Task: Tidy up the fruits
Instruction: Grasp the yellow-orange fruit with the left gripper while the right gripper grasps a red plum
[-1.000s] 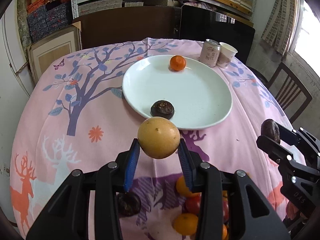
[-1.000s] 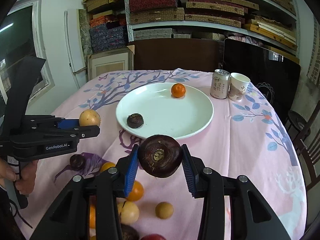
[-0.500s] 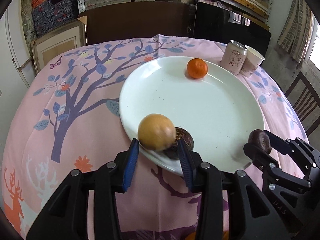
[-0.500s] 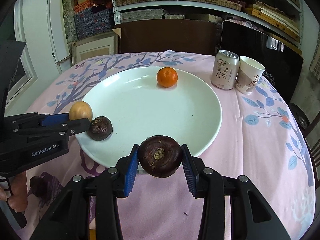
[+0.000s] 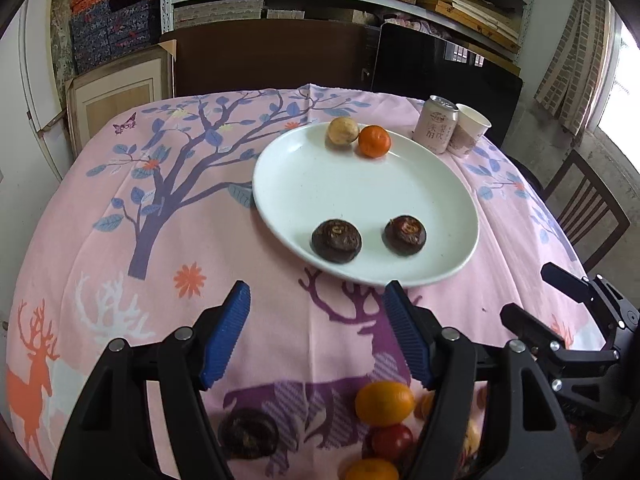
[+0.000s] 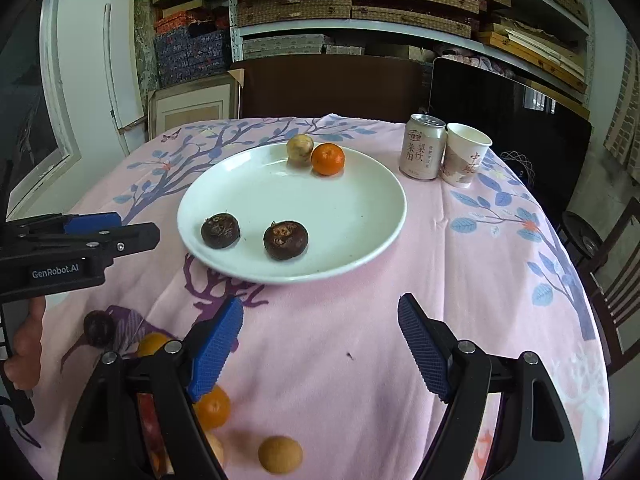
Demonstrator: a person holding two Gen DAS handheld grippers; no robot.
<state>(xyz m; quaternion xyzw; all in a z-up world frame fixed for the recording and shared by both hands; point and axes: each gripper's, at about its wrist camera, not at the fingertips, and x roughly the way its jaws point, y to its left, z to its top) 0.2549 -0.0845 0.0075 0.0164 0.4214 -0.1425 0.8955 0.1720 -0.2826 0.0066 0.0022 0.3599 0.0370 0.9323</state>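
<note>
A white plate (image 5: 360, 184) (image 6: 352, 216) holds a yellow round fruit (image 5: 343, 131) (image 6: 300, 149) touching an orange (image 5: 374, 141) (image 6: 327, 159) at its far rim, and two dark brown fruits (image 5: 336, 240) (image 5: 405, 235) (image 6: 220, 230) (image 6: 285, 239) near its front rim. My left gripper (image 5: 318, 340) is open and empty, just short of the plate. My right gripper (image 6: 320, 348) is open and empty, also in front of the plate. Loose fruits lie near me: an orange (image 5: 384, 403), a dark fruit (image 5: 248, 432), a red one (image 5: 392, 442).
A drink can (image 5: 435, 130) (image 6: 424, 147) and a paper cup (image 5: 469, 130) (image 6: 465, 154) stand right of the plate's far side. More loose fruits (image 6: 280, 454) (image 6: 212, 406) lie at the table's front. A wooden chair (image 5: 588, 208) stands at the right.
Both grippers opened and pulled back from the plate. The yellow fruit now lies beside the orange, and the second dark fruit lies on the plate's front.
</note>
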